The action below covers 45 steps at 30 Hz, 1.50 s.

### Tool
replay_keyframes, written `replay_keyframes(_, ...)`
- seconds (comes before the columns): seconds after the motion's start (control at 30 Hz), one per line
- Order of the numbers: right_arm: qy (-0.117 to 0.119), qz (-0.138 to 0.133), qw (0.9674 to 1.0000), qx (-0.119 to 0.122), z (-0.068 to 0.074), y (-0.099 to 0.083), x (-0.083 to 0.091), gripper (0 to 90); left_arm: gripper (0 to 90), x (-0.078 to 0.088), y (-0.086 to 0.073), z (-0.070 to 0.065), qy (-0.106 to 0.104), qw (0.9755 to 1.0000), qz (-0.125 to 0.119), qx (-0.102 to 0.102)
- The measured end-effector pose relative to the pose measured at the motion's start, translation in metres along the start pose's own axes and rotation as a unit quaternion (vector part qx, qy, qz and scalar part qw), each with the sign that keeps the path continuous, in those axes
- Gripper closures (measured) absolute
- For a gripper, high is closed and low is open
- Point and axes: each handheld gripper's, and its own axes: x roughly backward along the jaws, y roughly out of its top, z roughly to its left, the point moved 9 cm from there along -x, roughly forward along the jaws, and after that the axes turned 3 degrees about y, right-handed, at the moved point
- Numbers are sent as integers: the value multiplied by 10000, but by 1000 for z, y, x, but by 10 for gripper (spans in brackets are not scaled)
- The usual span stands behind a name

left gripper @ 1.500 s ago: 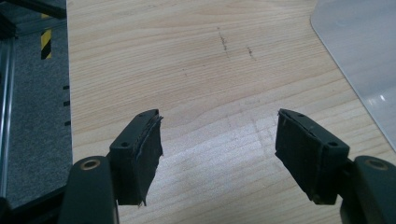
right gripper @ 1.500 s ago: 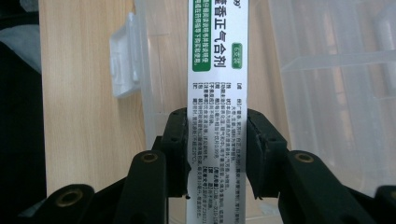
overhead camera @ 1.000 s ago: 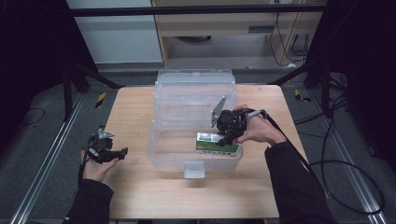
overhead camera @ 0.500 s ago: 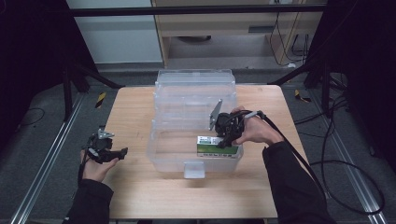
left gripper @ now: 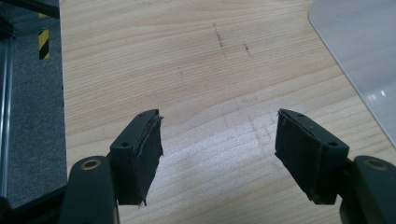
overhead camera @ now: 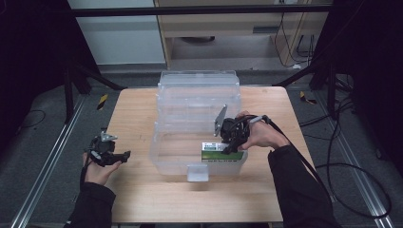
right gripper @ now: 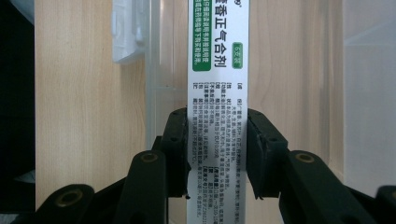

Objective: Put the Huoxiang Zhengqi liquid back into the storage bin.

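Now the right tool (right gripper: 217, 154) clamps a white-and-green printed cardboard box (right gripper: 218, 84) inside the clear plastic bin (overhead camera: 166, 152) near the desk's (overhead camera: 142, 199) front edge; the left tool (left gripper: 219, 154) gapes empty by the left edge.

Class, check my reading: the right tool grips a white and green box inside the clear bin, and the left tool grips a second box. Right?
Not quite. The left tool is open and holds nothing, as the left gripper view shows. The right tool does grip the white and green box inside the clear bin.
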Motion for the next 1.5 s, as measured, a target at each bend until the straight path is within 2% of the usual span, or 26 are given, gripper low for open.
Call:
replay_keyframes(0.13, 58, 49, 9999, 76, 1, -1, -5, 640, 308, 0, 0, 0, -2, 10000, -2, -7)
replay_keyframes(0.53, 10, 178, 9998, 32, 3, -4, -16, 637, 309, 1, 0, 0, 12, 10000, -5, -17)
replay_keyframes(0.57, -10, 134, 9999, 87, 2, -5, -17, 637, 308, 1, 0, -1, 15, 10000, -2, -16)
replay_keyframes(1.23, -132, 79, 9999, -22, 2, -11, -34, 628, 309, -1, 0, -2, 17, 10000, 20, -41)
replay_keyframes(1.5, -213, -133, 9994, -250, 1, -12, -27, 610, 309, 0, 0, -3, 24, 10000, 27, -56)
